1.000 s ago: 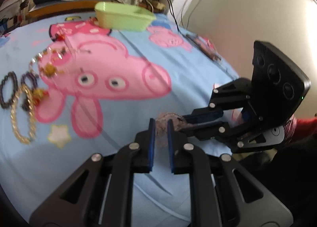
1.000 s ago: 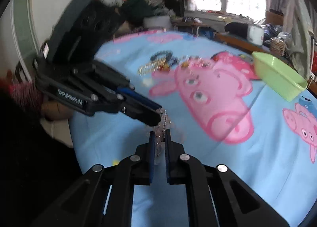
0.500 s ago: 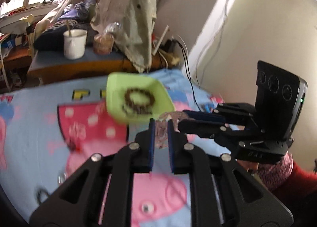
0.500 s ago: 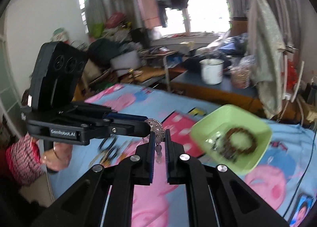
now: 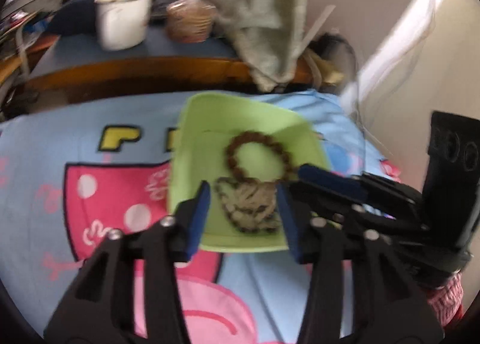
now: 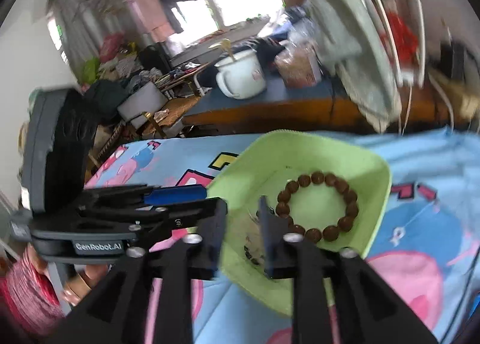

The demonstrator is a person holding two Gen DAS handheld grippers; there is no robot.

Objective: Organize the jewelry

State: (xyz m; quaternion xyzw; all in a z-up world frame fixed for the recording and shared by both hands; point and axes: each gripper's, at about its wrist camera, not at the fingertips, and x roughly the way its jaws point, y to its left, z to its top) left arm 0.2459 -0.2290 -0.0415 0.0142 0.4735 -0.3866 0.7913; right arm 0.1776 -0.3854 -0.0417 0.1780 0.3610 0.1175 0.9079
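Observation:
A light green tray (image 5: 192, 146) (image 6: 372, 164) sits on the blue cartoon-pig sheet. In it lie a brown bead bracelet (image 5: 237, 146) (image 6: 348, 191) and a pale chain heaped beside it (image 5: 249, 200) (image 6: 252, 239). My left gripper (image 5: 244, 218) is open and empty, its jaws either side of the chain heap just above the tray. My right gripper (image 6: 241, 233) is open and empty over the tray's near left part. It also shows in the left wrist view (image 5: 339, 191) at the right, over the tray's right rim.
A low wooden bench (image 5: 135, 71) runs behind the bed with a white enamel mug (image 5: 123, 23) (image 6: 240, 77) and a bag of snacks (image 5: 189, 23). A grey cloth (image 5: 270, 14) hangs at the back. A wall (image 5: 390, 44) is at right.
Both grippers, shut together on the pale chain earlier, carried it up over the green tray and opened. The chain now lies in the tray.

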